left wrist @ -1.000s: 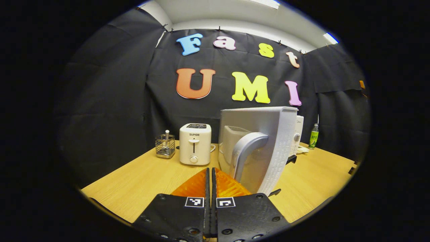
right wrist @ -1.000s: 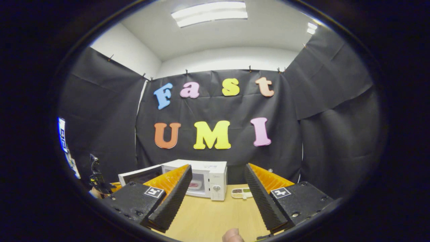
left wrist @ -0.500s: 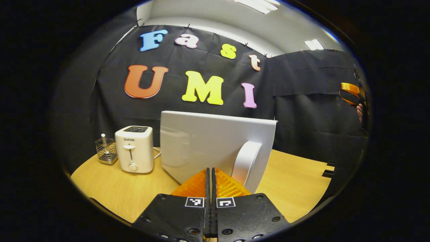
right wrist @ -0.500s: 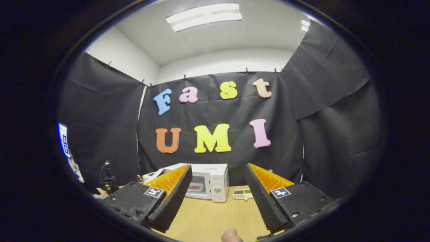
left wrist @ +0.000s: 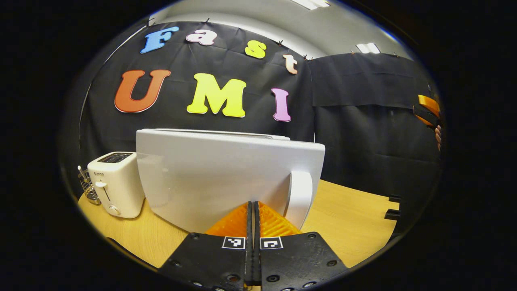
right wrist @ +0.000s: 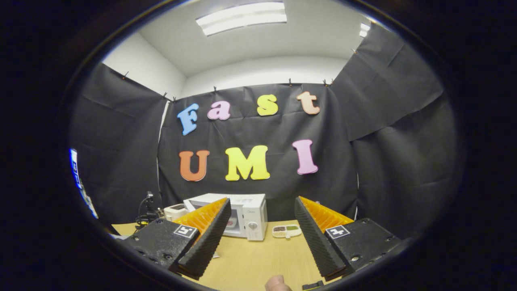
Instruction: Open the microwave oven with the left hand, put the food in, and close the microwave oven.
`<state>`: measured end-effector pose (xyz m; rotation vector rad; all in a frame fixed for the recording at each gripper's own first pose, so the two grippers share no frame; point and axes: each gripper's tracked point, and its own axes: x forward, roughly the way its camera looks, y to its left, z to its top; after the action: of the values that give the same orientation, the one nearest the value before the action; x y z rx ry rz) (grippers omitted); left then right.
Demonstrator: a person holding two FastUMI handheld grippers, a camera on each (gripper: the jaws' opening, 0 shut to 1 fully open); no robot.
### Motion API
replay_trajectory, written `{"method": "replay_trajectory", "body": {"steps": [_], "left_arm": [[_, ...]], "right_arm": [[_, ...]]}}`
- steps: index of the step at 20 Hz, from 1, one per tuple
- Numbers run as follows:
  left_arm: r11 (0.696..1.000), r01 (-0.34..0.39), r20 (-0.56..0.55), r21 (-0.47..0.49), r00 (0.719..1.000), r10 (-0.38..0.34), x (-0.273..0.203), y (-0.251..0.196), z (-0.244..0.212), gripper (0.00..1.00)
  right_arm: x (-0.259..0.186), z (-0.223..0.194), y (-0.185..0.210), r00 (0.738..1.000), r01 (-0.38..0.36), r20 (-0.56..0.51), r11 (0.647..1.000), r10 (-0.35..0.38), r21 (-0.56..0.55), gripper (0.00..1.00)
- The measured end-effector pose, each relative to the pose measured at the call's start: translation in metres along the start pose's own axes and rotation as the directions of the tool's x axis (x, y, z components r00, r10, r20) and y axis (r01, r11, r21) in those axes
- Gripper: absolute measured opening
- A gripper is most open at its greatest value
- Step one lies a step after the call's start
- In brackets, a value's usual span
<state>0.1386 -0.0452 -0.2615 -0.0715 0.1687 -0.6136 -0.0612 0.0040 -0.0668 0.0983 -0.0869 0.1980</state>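
Left gripper, jaws pressed together, is against the microwave door beside its handle, right gripper spread empty, food inside; off-centre push risks skidding the microwave along the table, door unlatched.

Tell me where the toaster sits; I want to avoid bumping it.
In the left gripper view the toaster stands on the wooden table at the far left, beside the microwave door, with a wire basket just left of it.
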Motion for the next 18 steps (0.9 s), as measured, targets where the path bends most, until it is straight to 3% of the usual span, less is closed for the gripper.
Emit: {"method": "replay_trajectory", "body": {"steps": [7,11,18], "left_arm": [[0.998,-0.067,-0.030,0.015,0.997,0.067,0.063,-0.006,0.005,0.00],[0.996,-0.091,-0.037,0.012,0.995,0.092,0.093,-0.005,0.005,0.00],[0.989,-0.147,-0.057,-0.006,0.987,0.147,0.146,0.003,-0.009,0.00]], "right_arm": [[0.009,-0.016,-0.019,0.998,0.042,-0.049,0.999,-0.042,0.002,1.00],[0.010,-0.012,-0.018,0.999,0.026,-0.034,1.000,-0.027,-0.014,0.98],[0.021,-0.014,-0.049,0.997,0.077,0.029,0.997,-0.077,0.009,0.99]]}}
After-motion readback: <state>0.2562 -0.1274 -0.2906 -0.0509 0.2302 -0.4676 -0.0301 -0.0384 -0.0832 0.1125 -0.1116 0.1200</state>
